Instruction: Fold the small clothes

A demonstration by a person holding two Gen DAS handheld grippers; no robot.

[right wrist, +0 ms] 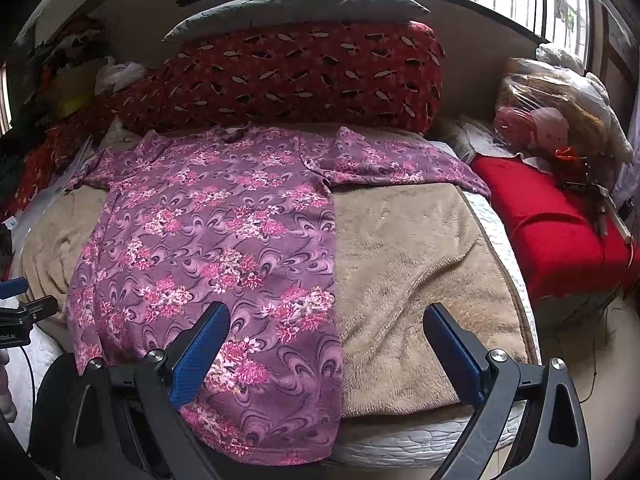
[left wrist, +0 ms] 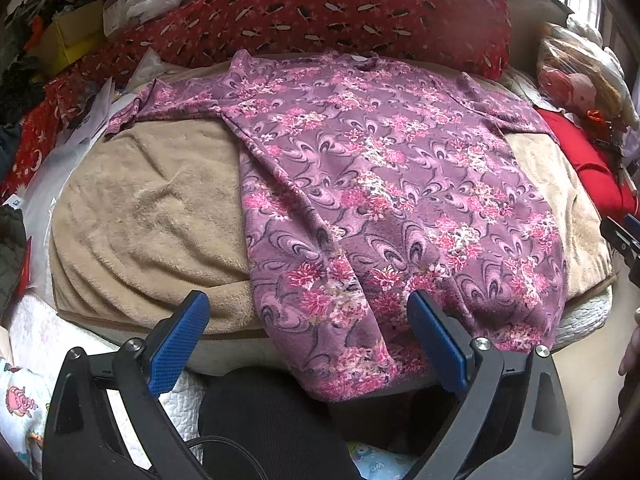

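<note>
Left wrist: left tool [left wrist: 308, 314] spread, empty | right tool [right wrist: 326, 330] spread | shirt [left wrist: 384, 184] hem overhangs blanket [left wrist: 148, 208] edge

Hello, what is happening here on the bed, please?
A person holds two grippers over a purple floral garment spread flat on a beige blanket, sleeves out to the sides. The left gripper and the right gripper are both open near the hem, holding nothing. No fold appears made yet.
</note>
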